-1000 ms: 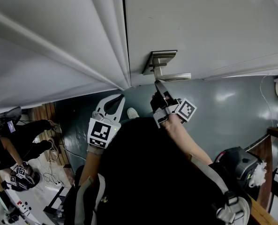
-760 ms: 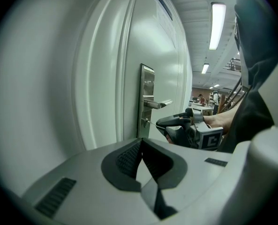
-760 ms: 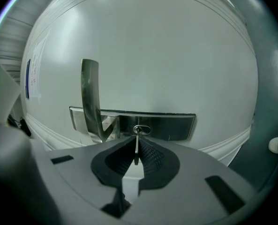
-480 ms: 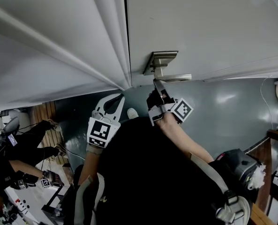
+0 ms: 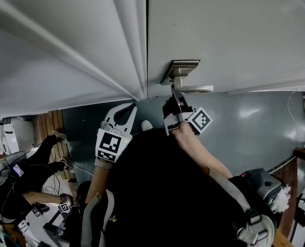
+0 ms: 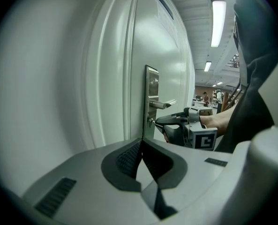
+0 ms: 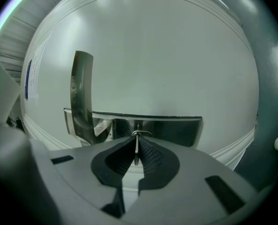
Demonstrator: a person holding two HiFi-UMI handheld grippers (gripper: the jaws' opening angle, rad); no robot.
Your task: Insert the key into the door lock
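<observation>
Key (image 7: 137, 150) clamped edge-on between jaws of right gripper (image 5: 175, 94), tip at lock plate (image 7: 169, 129) on door (image 7: 153, 55), just beside handle (image 7: 81, 95). Left gripper (image 5: 130, 109) with jaws pressed together on nothing, near door edge, apart from right gripper.

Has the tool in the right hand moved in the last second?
Yes. Judged against the handle plate in the head view, the right tool has edged toward the door and slightly left, bringing its key to the plate.
</observation>
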